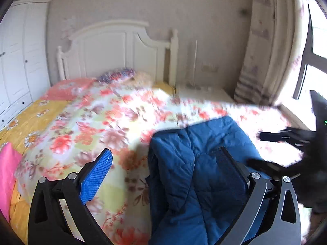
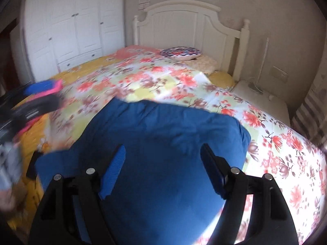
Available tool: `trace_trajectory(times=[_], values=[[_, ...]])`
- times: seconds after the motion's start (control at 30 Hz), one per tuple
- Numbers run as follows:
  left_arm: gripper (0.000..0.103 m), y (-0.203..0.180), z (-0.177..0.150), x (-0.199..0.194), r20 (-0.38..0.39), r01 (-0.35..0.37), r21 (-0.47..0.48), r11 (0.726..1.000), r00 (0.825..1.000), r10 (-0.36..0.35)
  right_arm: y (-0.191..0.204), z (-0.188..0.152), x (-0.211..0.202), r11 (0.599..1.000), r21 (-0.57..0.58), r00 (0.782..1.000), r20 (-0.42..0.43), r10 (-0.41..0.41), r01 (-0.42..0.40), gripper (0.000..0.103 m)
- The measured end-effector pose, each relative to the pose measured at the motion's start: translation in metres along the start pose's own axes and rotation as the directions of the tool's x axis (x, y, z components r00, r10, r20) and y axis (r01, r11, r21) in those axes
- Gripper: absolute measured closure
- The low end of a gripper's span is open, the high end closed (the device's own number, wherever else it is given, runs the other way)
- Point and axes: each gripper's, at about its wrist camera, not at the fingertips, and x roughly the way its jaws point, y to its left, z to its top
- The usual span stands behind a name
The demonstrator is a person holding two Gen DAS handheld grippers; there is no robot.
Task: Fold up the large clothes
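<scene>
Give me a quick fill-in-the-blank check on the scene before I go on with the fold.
1. The quilted garment being folded is ____ in colour.
2. It lies on a bedspread printed with ____.
3. Neither the left gripper nor the right gripper grips cloth; both stand ____.
4. The headboard is painted ____.

Missing words: blue; flowers; open; white

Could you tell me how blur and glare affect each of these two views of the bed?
Left wrist view: the floral quilt is motion-smeared, blown out white toward the window; the right tool is a dark blur. Right wrist view: sharper headboard, left tool streaked, blue jacket soft, sun glare bottom right.
</scene>
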Motion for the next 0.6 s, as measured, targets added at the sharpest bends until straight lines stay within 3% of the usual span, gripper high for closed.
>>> trace_trajectory(times=[0.13,0.17,0.27,0.4,0.5,0.6], values=[[0.004,-0.01,-0.032,0.054,-0.154,-0.025,0.047,0.999,0.988,0.032,0.027,-0.035,-0.016,0.997,-0.051,0.998,-0.03,0.059,-0.061,0.027],[0.004,-0.008,-0.041,0.061,-0.15,-0.023,0.035,0.999,0.988,0.028,0.037,-0.049,-0.007,0.994,-0.09,0.996,-0.071,0.049,-0.055,0.027],[0.004,0.004,-0.056,0.06,-0.136,0.004,-0.046,0.999,0.991,-0.01,0.04,-0.07,0.006,0.996,-0.065,0.998,-0.039,0.053,-0.055,0.026],[0.004,0.003,-0.07,0.058,-0.085,-0.019,-0.044,0.999,0.996,0.015,0.042,-0.073,0.01,0.996,-0.065,0.998,-0.035,0.058,-0.061,0.026],[0.004,0.002,-0.069,0.059,-0.091,-0.016,-0.049,0.999,0.996,0.012,0.042,-0.055,-0.001,0.993,-0.111,0.996,-0.087,0.029,-0.039,0.027],[0.004,0.006,-0.068,0.059,-0.103,-0.001,-0.065,0.998,0.995,-0.006,0.022,-0.028,-0.024,0.995,-0.076,0.998,0.014,-0.062,0.063,0.026]])
